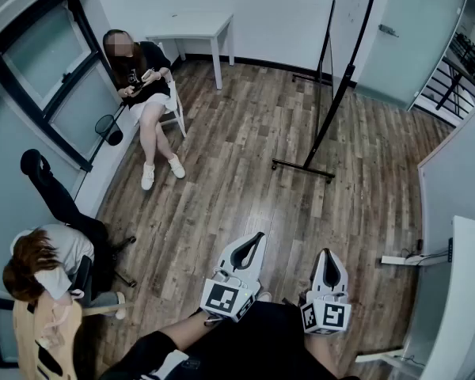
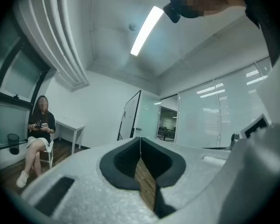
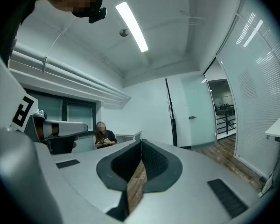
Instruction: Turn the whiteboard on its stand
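Most of the head view is bare wooden floor (image 1: 245,172). At its far side the whiteboard (image 1: 344,46) stands edge-on in its black stand (image 1: 302,168), well apart from both grippers, so the turning seems not yet begun. Left of the whiteboard a white desk (image 1: 191,30) sits against the wall. Further left a seated person (image 1: 142,85) looks at a phone, and another person (image 1: 43,264) sits farther off; neither blocks the way to the whiteboard. Well short of the whiteboard, the left hand-held gripper (image 1: 253,248) and right hand-held gripper (image 1: 327,256) point toward it, each with jaws together on nothing, probably carried idle until within reach.
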